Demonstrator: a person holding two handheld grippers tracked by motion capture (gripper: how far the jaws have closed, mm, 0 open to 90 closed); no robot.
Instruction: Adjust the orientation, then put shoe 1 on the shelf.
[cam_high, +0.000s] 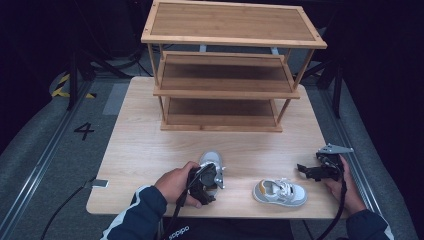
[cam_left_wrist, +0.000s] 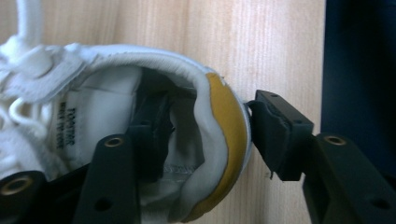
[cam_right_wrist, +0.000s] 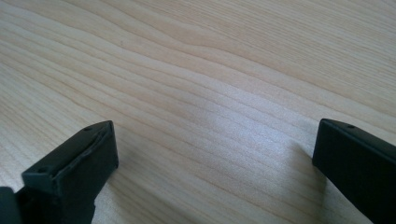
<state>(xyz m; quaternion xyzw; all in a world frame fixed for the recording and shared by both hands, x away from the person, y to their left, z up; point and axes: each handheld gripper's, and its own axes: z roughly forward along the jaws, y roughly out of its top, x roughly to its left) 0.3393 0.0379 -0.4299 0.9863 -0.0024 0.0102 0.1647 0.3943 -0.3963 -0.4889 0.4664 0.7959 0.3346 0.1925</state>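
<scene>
The left gripper (cam_left_wrist: 201, 140) pinched the near shoe's (cam_left_wrist: 116, 121) heel wall, one jaw inside, the toe pointing straight away toward the rack (cam_high: 225, 85).

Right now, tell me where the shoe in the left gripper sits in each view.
High view: the shoe lies low and centre-left on the table, mostly under the left gripper.
Left gripper view: it spreads across the left and centre, one jaw inside the opening, the other at the yellow heel.
Right gripper view: bare wood between open jaws, no shoe.
Shared landmark: the pale wood grain of the table.
</scene>
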